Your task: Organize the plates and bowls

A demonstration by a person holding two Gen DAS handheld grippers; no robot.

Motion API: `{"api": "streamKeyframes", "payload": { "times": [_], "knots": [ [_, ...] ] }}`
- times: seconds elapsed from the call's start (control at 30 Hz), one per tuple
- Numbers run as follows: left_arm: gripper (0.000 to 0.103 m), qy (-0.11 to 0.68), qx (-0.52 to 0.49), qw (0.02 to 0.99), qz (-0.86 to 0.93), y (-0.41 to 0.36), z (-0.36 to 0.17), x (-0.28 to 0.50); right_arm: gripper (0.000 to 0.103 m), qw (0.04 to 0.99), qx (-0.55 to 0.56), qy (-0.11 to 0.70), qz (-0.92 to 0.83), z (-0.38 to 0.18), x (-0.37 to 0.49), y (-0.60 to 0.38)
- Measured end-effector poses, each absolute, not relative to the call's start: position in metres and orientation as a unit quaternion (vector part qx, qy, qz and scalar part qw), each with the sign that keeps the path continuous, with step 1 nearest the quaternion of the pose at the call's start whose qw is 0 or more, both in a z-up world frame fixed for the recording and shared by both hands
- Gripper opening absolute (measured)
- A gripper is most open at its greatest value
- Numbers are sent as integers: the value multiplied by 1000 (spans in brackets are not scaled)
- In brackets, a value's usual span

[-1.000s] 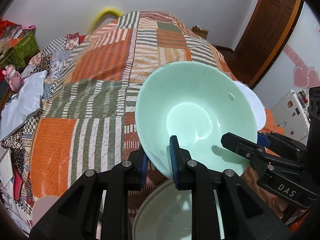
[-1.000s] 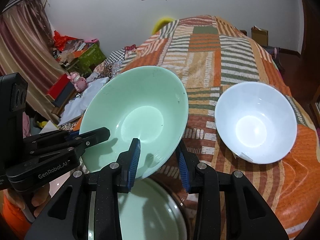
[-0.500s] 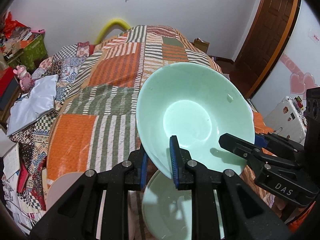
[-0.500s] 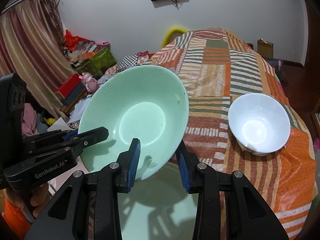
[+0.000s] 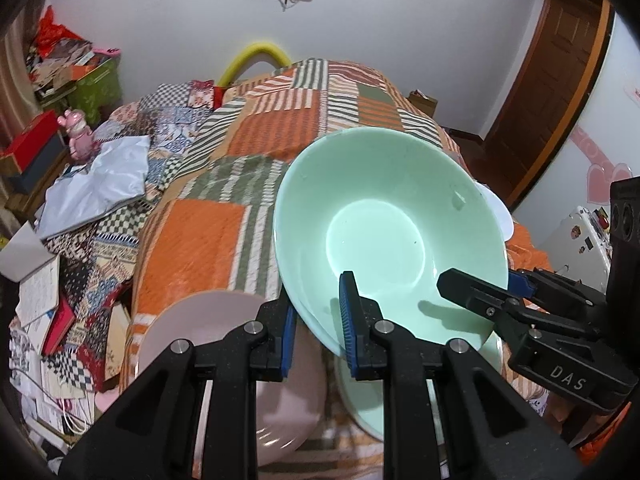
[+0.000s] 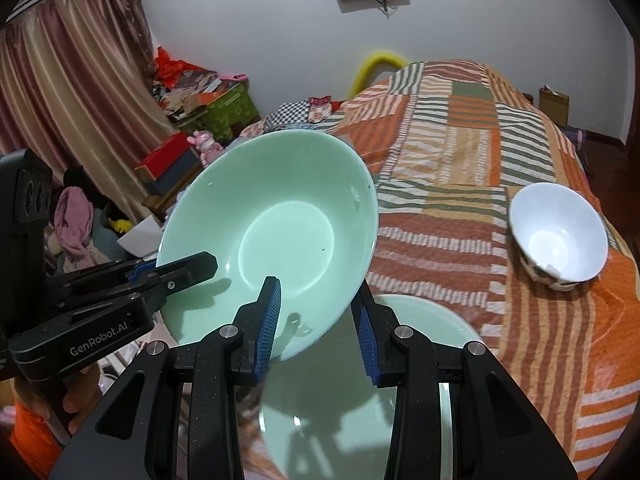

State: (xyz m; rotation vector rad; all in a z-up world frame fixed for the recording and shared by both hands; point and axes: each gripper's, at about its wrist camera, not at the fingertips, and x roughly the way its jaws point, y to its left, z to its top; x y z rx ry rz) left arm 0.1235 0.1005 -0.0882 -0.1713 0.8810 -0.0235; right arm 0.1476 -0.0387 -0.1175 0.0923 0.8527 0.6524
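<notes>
1. Green bowl [image 5: 384,232] up in the air above the bed [image 5: 280,140], tilted, opening facing the cameras. Held from two sides at once.
2. Left tongs [image 5: 316,320] clenched on the near rim, one pad inside the bowl, one outside. Right tongs [image 6: 316,316] grasping the rim the same way, a bit further round. Each pair also visible from the other wrist view, off to the side.
3. Directly below: a second green dish [image 6: 420,320], lying on the bed. Pink plate [image 5: 240,360] beside it on the left, white bowl [image 6: 558,232] well apart on the right, sitting upright on the quilt.
4. Handling guess: looks like glazed ceramic or melamine, so stiff, smooth, probably slippery at the rim. Wide and shallow, so a one-sided pinch would let it swing and slip; two grips on the rim make sense. Likely breakable if dropped on another dish, less so on the soft quilt.
5. Best hold: right on the rim edge with pads flat against the wall, both tongs kept squeezed till the base rests on something.
6. Soft bed means wobbly landings, so worth setting down slow and level, ideally nested square in a matching dish.
</notes>
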Motion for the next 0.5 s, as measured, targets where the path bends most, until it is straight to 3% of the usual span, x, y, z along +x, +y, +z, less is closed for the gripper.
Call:
{"api": "streamKeyframes", "payload": {
  "times": [0.5],
  "knots": [
    [20,438,-116,891,31,154,-109,78,33,834,24,425,352,-137,128,16]
  ]
}}
